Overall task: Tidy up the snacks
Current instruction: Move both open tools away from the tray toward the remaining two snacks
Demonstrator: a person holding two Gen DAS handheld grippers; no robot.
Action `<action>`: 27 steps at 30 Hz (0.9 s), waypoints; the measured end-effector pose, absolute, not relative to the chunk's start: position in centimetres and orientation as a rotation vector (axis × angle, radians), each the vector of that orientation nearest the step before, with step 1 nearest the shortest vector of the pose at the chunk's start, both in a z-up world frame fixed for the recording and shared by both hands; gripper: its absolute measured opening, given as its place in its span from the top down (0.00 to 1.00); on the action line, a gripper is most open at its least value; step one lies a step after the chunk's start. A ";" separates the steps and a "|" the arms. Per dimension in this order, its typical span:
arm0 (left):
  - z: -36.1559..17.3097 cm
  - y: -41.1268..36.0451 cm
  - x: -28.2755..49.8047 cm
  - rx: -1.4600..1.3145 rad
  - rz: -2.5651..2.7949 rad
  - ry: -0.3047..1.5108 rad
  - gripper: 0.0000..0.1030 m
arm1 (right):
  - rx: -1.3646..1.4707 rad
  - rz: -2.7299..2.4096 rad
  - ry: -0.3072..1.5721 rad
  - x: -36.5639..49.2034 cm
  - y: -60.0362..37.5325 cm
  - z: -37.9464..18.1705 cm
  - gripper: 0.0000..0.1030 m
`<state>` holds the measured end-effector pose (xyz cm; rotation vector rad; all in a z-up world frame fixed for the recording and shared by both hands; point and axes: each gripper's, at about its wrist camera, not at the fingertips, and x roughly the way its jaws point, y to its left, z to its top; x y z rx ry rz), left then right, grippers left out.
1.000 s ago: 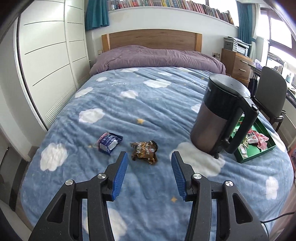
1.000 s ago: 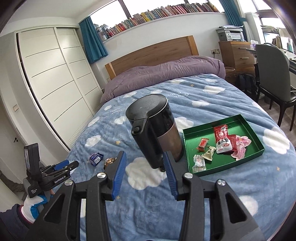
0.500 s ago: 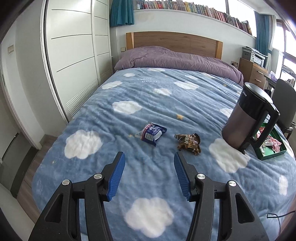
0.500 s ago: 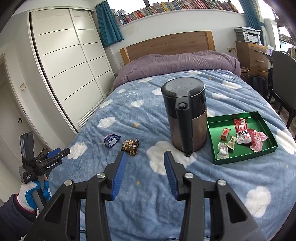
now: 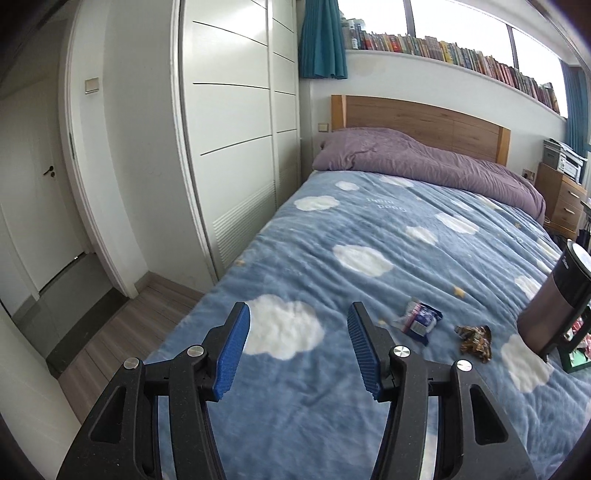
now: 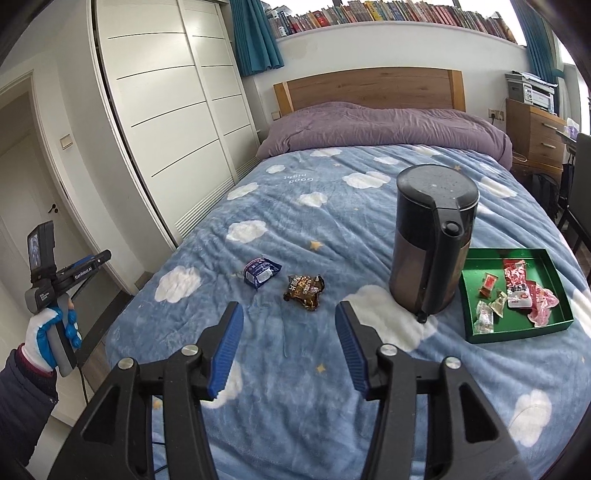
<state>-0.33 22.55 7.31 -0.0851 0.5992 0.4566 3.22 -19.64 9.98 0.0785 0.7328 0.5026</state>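
Both claws have swung left, empty, right claw (image 6: pixel 288 347) opening; several snacks fill the green tray (image 6: pixel 517 334); blue packet (image 6: pixel 260 271) and brown packet (image 6: pixel 304 291) remain on the bed (image 6: pixel 332 229).

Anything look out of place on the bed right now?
Yes: an electric kettle stands on the blanket beside the green tray. Two snacks, a blue packet and a brown packet, lie outside the tray.

Daylit bedroom: white sliding wardrobe (image 6: pixel 166 110) at nine o'clock, wooden headboard (image 6: pixel 369 86) at twelve beneath a shelf of books (image 6: pixel 388 13), wooden dresser (image 6: pixel 535 133) at two.
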 end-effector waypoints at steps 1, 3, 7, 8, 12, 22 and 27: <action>7.6 23.5 -0.6 -0.080 0.476 0.594 0.52 | 0.077 0.508 0.739 3.3 -19.1 9.8 0.14; 8.0 25.2 -1.2 -0.067 0.514 0.587 0.52 | 0.072 0.520 0.752 3.6 -18.1 9.4 0.14; 8.3 28.2 -2.1 -0.043 0.581 0.581 0.52 | 0.058 0.542 0.783 4.3 -16.2 8.3 0.14; 8.2 28.8 -2.3 -0.043 0.593 0.581 0.52 | 0.052 0.543 0.792 4.6 -15.8 8.0 0.14; 6.9 29.9 -1.6 -0.046 0.606 0.605 0.52 | 0.049 0.532 0.838 6.1 -14.6 6.4 0.14; 2.2 24.8 6.1 -0.067 0.394 0.707 0.52 | 0.066 0.489 0.971 11.6 -11.8 1.4 0.12; -0.8 20.3 12.0 -0.055 0.243 0.775 0.52 | 0.086 0.447 1.037 15.4 -10.7 -1.8 0.03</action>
